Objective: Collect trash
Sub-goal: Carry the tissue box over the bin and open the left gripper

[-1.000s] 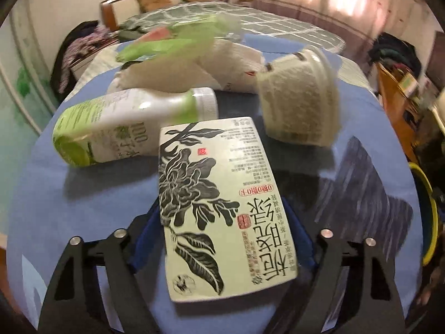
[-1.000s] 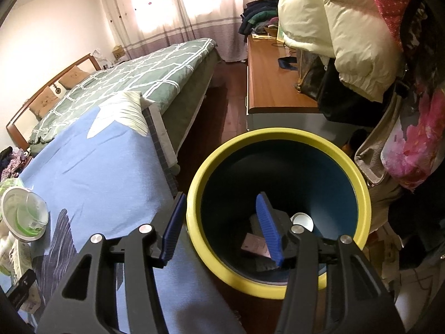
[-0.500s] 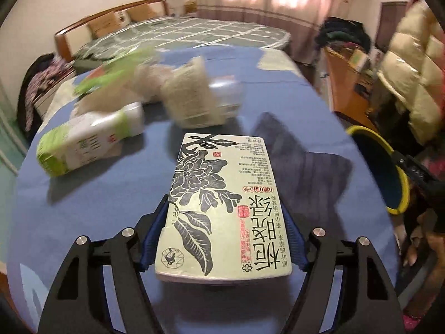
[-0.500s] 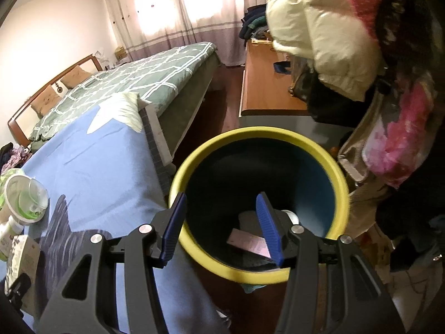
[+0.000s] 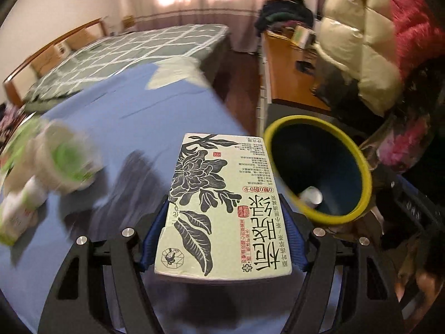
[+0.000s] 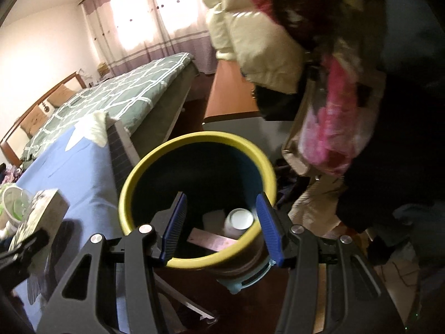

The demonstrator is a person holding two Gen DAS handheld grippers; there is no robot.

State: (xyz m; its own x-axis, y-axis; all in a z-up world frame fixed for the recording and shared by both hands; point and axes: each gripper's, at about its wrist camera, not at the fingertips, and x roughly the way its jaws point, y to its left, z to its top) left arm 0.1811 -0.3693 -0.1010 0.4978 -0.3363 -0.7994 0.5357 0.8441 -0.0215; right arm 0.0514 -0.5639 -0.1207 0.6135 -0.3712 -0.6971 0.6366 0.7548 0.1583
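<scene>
A pale green drink carton [image 5: 222, 206] with a black flower print sits between the blue pads of my left gripper [image 5: 224, 203], which is shut on it and holds it above the blue bedsheet [image 5: 133, 117]. Just right of the carton stands the yellow-rimmed dark blue bin [image 5: 358, 167]. In the right wrist view my right gripper [image 6: 222, 217] hangs open over the bin's [image 6: 194, 139] mouth with nothing between its pads. The carton [image 6: 41, 208] shows at that view's left edge. A white cup [image 6: 239, 218] and a pink slip [image 6: 214, 240] lie in the bin.
A blurred cup with a green inside [image 5: 66, 161] and a white-green bottle [image 5: 19, 211] lie on the sheet at left. A wooden cabinet [image 5: 281, 66] stands behind the bin, with puffy coats [image 5: 361, 44] hanging over it. A green-checked bed [image 5: 133, 47] lies beyond.
My left gripper closed on the carton, lifted it off the sheet and swung it right, near the bin. My right gripper shifted from the bin's near rim to over its mouth.
</scene>
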